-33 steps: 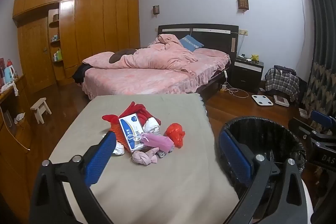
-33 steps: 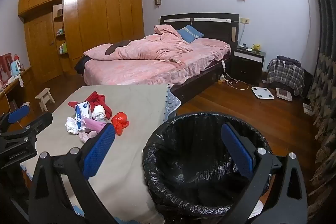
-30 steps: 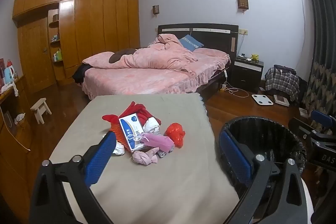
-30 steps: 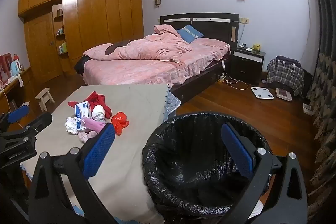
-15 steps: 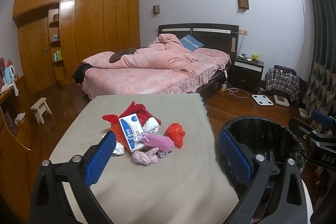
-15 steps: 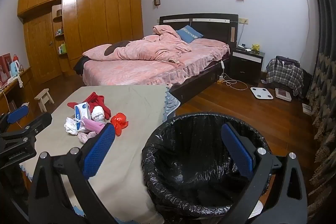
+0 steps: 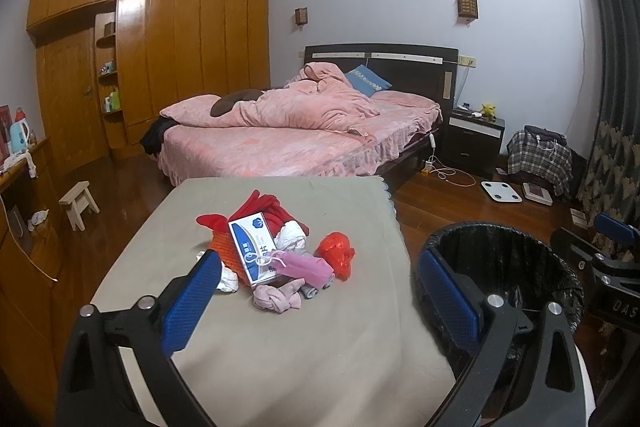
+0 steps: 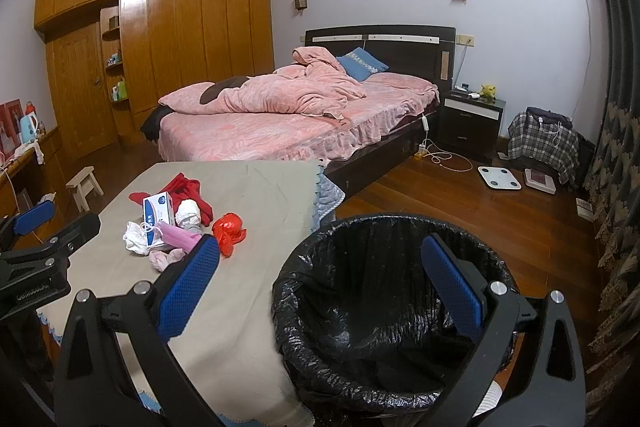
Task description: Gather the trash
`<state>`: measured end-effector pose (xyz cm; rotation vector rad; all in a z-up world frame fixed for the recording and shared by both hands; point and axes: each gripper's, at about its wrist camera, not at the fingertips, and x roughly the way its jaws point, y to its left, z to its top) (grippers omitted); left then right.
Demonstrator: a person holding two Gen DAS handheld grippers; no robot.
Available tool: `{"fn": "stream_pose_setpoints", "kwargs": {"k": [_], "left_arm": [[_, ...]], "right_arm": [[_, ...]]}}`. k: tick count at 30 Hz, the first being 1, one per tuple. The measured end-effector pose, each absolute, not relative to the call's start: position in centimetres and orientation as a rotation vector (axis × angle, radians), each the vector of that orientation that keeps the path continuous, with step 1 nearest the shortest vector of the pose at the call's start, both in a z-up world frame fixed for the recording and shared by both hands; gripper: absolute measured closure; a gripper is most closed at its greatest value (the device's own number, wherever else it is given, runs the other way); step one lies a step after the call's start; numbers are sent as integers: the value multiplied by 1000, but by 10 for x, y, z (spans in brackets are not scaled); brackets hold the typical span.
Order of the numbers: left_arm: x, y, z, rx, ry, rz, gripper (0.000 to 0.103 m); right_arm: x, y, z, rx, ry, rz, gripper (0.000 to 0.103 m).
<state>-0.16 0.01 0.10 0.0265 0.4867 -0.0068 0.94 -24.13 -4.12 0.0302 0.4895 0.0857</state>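
Note:
A pile of trash lies on the grey-covered table: a blue-and-white box, a crumpled red bag, a pink packet, red cloth and white and pink wads. A bin with a black liner stands at the table's right side. My left gripper is open and empty, above the table short of the pile. My right gripper is open and empty, over the bin's near rim. The pile also shows in the right wrist view.
A bed with pink bedding stands beyond the table. Wooden wardrobes line the far left wall, with a small stool nearby. A nightstand, a scale and a plaid bag sit on the wooden floor at right.

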Motion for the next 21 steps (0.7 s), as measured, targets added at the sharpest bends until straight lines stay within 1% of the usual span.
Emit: {"fn": "stream_pose_setpoints", "kwargs": {"k": [21], "left_arm": [[-1, 1, 1, 23, 490, -8, 6]], "right_arm": [[9, -241, -42, 30, 490, 84, 5]]}}
